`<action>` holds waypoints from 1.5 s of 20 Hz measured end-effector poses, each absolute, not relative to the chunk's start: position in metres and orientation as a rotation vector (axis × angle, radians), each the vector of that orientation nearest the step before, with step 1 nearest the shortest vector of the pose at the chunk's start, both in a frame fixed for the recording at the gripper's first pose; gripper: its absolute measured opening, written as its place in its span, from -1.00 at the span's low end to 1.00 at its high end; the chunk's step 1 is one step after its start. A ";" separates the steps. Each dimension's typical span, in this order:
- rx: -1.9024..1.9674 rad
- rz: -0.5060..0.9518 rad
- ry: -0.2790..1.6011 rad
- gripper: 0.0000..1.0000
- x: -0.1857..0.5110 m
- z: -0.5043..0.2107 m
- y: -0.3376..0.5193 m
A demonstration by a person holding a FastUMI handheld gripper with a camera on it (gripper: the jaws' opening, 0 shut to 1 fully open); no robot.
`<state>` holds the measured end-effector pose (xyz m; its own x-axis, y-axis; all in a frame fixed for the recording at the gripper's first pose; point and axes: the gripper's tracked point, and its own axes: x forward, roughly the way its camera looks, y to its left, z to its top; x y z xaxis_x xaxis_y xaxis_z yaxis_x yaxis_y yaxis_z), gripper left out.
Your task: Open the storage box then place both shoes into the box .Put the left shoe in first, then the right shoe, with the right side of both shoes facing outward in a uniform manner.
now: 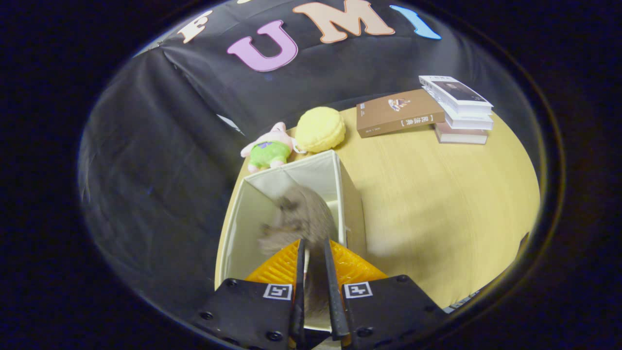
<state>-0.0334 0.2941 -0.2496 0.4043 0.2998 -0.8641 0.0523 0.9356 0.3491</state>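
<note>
Gripper view: we see a grey-brown fuzzy shoe [301,218] pinched between our gripper's [313,245] two fingers, which stand nearly closed with just a narrow gap, and the shoe's material fills that gap. Both fingers press on it. The shoe is motion-blurred, so we cannot tell which shoe it is or which side faces out. It hangs over the open top of the storage box [252,218], partly down inside the opening, just ahead of the fingertips.

The box is a pale fabric cube, top open, inner walls cream. We can't make out its floor behind the shoe. It stands at the near left edge of a light wooden table [437,204].

Beyond the box, touching or just beside its far rim: a pink and green plush toy [268,148] on the left, and a round yellow cushion [319,129] next to it on the right. The two touch or nearly touch.

Further right, well apart from the box: a brown book [396,113] lying flat, and beside it a stack of three books [459,109], the top one white-edged with a dark cover.

Black cloth wall [160,146] stands behind and to the left of the table.
</note>
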 end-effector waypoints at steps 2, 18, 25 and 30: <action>0.340 0.174 1.112 -0.19 -0.025 -0.243 0.291; 0.147 0.336 0.526 1.00 -0.008 -0.081 0.195; 0.029 0.221 0.328 1.00 -0.016 -0.047 0.103; 0.012 0.135 0.274 1.00 -0.027 -0.042 0.052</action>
<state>-0.0266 0.0523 -0.0423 0.9537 0.1344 -0.2691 -0.1313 0.9909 0.0297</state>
